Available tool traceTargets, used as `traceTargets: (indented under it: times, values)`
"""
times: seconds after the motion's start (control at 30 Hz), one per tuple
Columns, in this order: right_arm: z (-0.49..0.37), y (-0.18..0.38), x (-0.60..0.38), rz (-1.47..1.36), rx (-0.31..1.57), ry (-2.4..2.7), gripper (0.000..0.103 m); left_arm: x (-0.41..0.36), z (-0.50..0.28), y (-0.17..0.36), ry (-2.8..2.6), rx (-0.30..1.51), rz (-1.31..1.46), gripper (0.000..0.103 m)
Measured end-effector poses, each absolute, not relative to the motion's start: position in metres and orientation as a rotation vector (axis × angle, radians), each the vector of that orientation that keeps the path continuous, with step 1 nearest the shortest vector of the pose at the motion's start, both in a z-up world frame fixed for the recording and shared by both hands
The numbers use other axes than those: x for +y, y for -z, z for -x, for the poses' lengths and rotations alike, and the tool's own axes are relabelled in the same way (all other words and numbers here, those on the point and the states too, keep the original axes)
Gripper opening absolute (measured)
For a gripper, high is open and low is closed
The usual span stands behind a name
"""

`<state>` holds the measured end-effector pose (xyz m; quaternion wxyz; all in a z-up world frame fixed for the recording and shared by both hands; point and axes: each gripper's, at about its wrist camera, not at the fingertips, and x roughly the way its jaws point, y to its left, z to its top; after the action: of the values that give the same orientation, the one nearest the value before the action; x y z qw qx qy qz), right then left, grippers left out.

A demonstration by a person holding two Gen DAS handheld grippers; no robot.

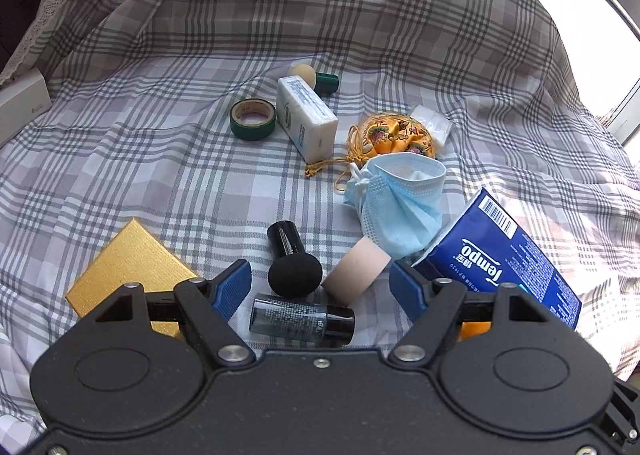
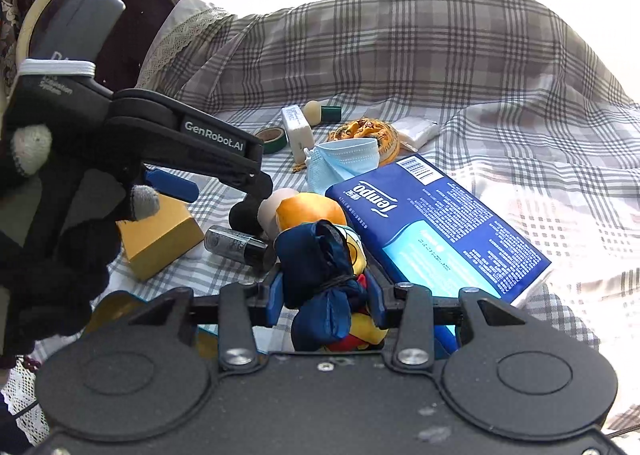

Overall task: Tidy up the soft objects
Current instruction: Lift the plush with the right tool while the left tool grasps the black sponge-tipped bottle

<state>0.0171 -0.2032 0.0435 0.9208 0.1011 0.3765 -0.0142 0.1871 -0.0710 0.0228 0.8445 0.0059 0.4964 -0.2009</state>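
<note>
A grey-and-white plaid bedsheet (image 1: 168, 143) is covering the whole work surface, rising over a pillow at the back. A blue Tempo tissue pack (image 2: 436, 227) is lying flat on it at the right, its barcode end pointing away from the cameras. A gold box (image 1: 124, 275) is sitting at the left, partly behind the left gripper's body.

The left gripper (image 1: 320, 281) is hovering with its jaws standing wide apart and gripping nothing; beneath the gap a black makeup sponge with handle (image 1: 290, 259), a beige sponge (image 1: 356, 271) and a dark cosmetic bottle (image 1: 304, 319) are lying close together. In the right wrist view a gloved hand (image 2: 48, 215) is holding this gripper at the left edge.

The right gripper (image 2: 326, 295) is pinching a stuffed toy (image 2: 320, 255), orange, yellow and red with a dark blue cloth tied round it; both blue pads are pressing on the toy's sides, and the toy is sitting just beside the tissue pack's near corner.

Farther back, a light blue face mask (image 1: 400, 203) is lying crumpled, touching an embroidered yellow pouch (image 1: 394, 135). A small white tissue packet (image 1: 434, 121) is lying just behind the pouch. A white box (image 1: 306, 117) is lying between the pouch and a green tape roll (image 1: 253, 119), with a green-handled sponge (image 1: 316, 81) just behind it.
</note>
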Motion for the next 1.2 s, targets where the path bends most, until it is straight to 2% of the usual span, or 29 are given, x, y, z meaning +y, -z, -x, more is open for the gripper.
traceTargets:
  times: [0.23, 0.63, 0.7, 0.97, 1.1, 1.2]
  values:
    - [-0.001, -0.053, -0.205, -0.254, 0.745, 0.040, 0.040, -0.076, -0.211, -0.019, 0.385, 1.068, -0.018, 0.071]
    - [0.005, -0.055, -0.201, -0.279, 0.731, 0.026, 0.040, -0.077, -0.240, 0.021, 0.324, 1.223, -0.069, 0.063]
    - [0.004, -0.054, -0.201, -0.280, 0.733, 0.027, 0.040, -0.077, -0.243, 0.027, 0.328, 1.254, -0.059, 0.056]
    - [0.001, -0.051, -0.202, -0.291, 0.735, 0.037, 0.040, -0.086, -0.250, 0.027, 0.355, 1.244, -0.061, 0.054]
    - [0.001, -0.051, -0.202, -0.298, 0.732, 0.046, 0.040, -0.089, -0.250, 0.025, 0.371, 1.235, -0.076, 0.045]
    - [0.003, -0.053, -0.202, -0.301, 0.727, 0.054, 0.040, -0.086, -0.244, 0.025, 0.378, 1.232, -0.073, 0.043]
